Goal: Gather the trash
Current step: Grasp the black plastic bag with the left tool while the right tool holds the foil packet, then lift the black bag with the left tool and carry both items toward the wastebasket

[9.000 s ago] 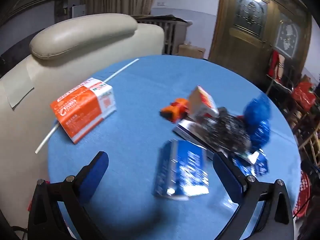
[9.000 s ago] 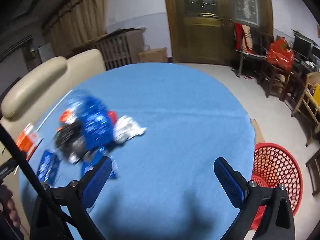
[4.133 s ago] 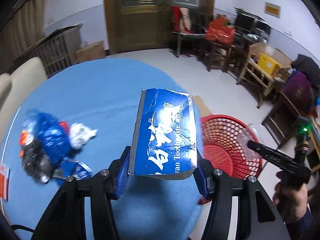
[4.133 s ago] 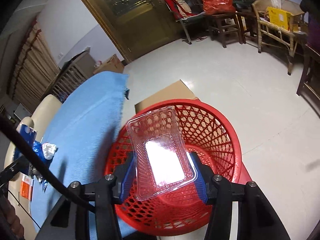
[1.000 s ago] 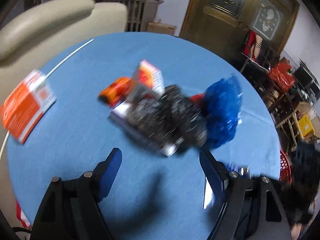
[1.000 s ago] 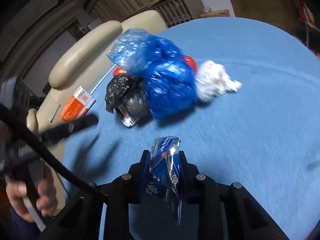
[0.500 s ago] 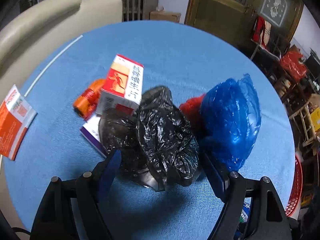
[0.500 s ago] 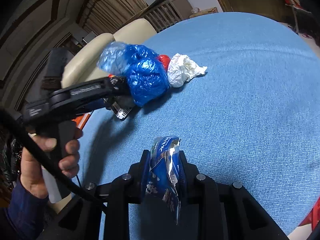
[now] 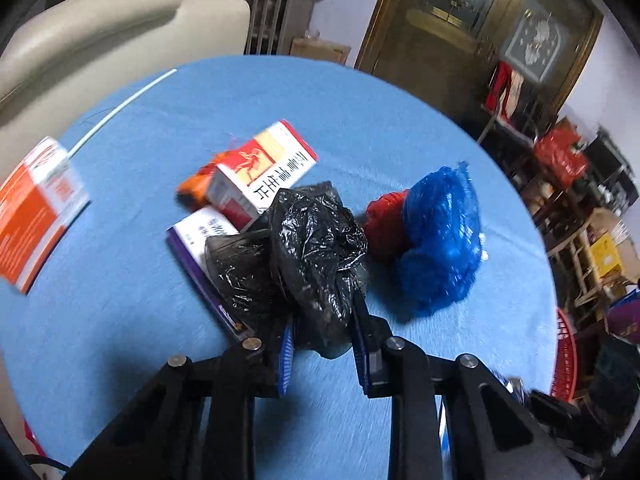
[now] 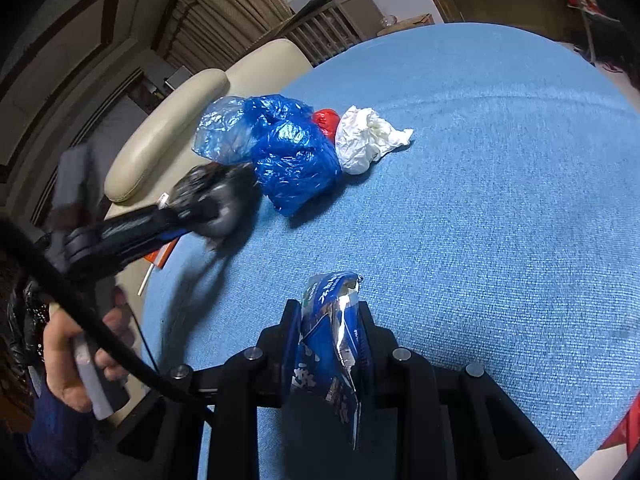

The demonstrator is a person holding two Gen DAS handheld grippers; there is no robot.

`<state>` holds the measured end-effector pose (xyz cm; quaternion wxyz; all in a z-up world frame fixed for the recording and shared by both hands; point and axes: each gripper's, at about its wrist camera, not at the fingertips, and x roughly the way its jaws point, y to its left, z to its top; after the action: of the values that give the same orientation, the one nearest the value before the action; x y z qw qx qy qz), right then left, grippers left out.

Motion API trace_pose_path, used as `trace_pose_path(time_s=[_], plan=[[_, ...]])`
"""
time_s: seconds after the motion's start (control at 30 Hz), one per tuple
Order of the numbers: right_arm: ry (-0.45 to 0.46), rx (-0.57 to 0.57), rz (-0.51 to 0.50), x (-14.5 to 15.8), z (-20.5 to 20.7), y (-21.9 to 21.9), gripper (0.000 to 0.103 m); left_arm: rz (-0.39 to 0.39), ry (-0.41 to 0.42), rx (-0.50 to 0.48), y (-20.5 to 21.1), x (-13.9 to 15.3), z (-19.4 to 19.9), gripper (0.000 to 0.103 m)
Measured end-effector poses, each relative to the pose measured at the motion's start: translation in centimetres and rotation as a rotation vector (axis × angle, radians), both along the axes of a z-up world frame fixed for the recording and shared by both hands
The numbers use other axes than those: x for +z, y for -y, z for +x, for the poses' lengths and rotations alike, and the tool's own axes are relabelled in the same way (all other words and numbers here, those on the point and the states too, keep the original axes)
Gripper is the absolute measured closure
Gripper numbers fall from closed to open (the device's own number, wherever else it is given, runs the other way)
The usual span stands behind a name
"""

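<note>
Left wrist cam: our left gripper [image 9: 322, 334] is closed w/ the black bag [image 9: 316, 256] pinched between its pads, bag on the blue table [image 9: 360, 120] just left of the blue bag [image 9: 440, 240]. Right wrist cam: our right gripper [image 10: 327, 344] is clamped on a crumpled blue wrapper [image 10: 330, 344], held nearer us than the blue bag.

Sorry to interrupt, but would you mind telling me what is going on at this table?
A person is clearing trash off a blue table with two handheld grippers. The left gripper is closed on a black bag in the pile, beside a blue bag and some boxes. The right gripper holds a crumpled blue wrapper above the table. A white wad is still lying there.
</note>
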<state>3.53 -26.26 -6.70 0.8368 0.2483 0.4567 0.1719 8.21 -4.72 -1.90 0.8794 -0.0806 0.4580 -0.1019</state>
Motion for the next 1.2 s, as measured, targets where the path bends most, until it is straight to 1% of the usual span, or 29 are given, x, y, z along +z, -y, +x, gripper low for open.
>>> trace_pose_path(time_s=[0.1,0.27,0.33,0.43,0.57,0.6,0.63,0.67,0.7,0.73,0.77,0.87,0.9,0.93,1.0,1.1,1.2], plan=[[-0.003,-0.010,0.003,0.1,0.0,-0.1,0.074,-0.030,0.026,0.005,-1.7,0.5,-2.1,0.076],[-0.012,-0.025,0.009,0.1,-0.4,-0.2,0.075,-0.052,0.048,-0.025,-2.7,0.7,-4.9,0.077],[-0.013,-0.025,0.003,0.2,-0.6,-0.4,0.074,-0.038,0.053,-0.061,-2.0,0.3,-6.0,0.077],[-0.015,-0.029,-0.001,0.3,-0.8,-0.5,0.074,0.029,0.055,-0.109,-1.2,-0.9,-8.0,0.077],[-0.018,-0.034,-0.008,0.5,-0.8,-0.7,0.074,0.033,0.023,-0.126,-1.0,-2.1,-8.5,0.077],[-0.018,-0.033,-0.010,0.5,-0.8,-0.8,0.074,0.036,0.006,-0.132,-0.9,-2.3,-8.3,0.075],[-0.020,-0.033,-0.011,0.5,-0.8,-0.9,0.074,0.046,-0.008,-0.132,-0.8,-2.6,-8.1,0.072],[-0.021,-0.034,-0.011,0.5,-0.7,-0.9,0.074,0.055,-0.006,-0.121,-0.8,-2.8,-7.9,0.067],[-0.021,-0.036,-0.010,0.4,-0.6,-0.9,0.074,0.060,-0.003,-0.114,-0.8,-2.9,-7.9,0.050],[-0.023,-0.039,-0.008,0.4,-0.6,-0.9,0.074,0.064,-0.007,-0.103,-0.8,-3.0,-7.7,0.028],[-0.025,-0.041,-0.004,0.4,-0.6,-0.9,0.074,0.064,-0.008,-0.081,-1.0,-3.0,-7.5,0.023],[-0.027,-0.045,0.009,0.2,-0.6,-0.7,0.074,0.020,0.013,-0.068,-1.2,-2.6,-7.1,0.023],[-0.026,-0.045,0.010,0.2,-0.6,-0.7,0.074,0.021,0.013,-0.068,-1.1,-2.6,-7.0,0.023],[-0.025,-0.044,0.010,0.2,-0.6,-0.7,0.074,0.021,0.006,-0.073,-0.9,-2.7,-6.8,0.042],[-0.023,-0.044,0.012,0.3,-0.7,-0.7,0.074,-0.007,-0.037,-0.100,-0.6,-3.3,-6.3,0.078],[-0.020,-0.049,0.021,0.3,-0.8,-0.5,0.074,-0.008,-0.024,-0.091,-0.4,-2.7,-6.6,0.081],[-0.015,-0.060,0.043,0.3,-1.3,0.1,0.075,-0.006,-0.002,-0.092,-0.1,-1.7,-7.1,0.082]])
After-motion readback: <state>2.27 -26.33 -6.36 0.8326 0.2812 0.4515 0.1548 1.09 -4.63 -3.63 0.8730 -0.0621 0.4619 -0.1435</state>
